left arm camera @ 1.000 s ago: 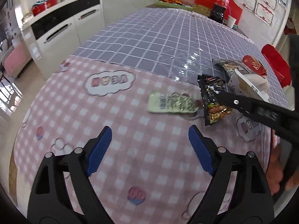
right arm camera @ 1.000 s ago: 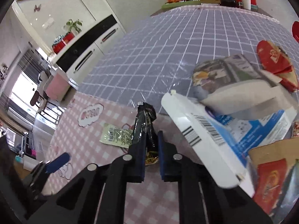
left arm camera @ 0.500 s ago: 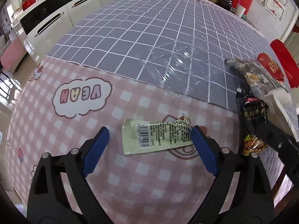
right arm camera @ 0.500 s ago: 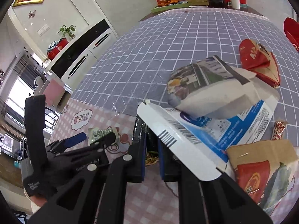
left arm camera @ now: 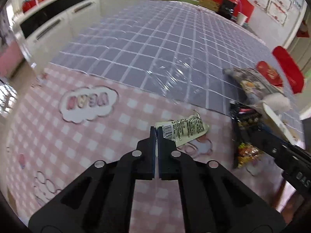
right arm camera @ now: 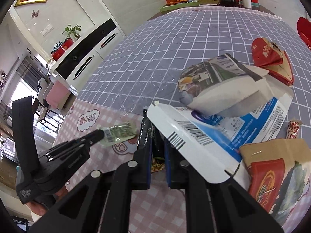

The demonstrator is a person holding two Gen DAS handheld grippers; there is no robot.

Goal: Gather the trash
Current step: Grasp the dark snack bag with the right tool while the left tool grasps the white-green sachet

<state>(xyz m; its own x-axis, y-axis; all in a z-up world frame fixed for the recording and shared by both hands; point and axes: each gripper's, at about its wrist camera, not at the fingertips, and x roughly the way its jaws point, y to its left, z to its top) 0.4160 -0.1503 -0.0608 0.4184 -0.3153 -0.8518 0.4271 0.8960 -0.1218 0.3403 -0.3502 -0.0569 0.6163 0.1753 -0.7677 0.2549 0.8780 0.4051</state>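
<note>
Pink-checked and grey-grid cloths cover the table (left arm camera: 136, 62) where trash is being gathered. The left gripper (left arm camera: 156, 132) is pinched tight on the near end of a pale green wrapper (left arm camera: 186, 129), apparently to lift it clear. The right gripper (right arm camera: 157, 145) clamps a dark snack packet (right arm camera: 147, 130) close beside a flattened white-and-blue carton (right arm camera: 223, 130), likely the collecting pile. The packet's lower half is hidden between the jaws. Motion blur obscures the left view's right edge.
</note>
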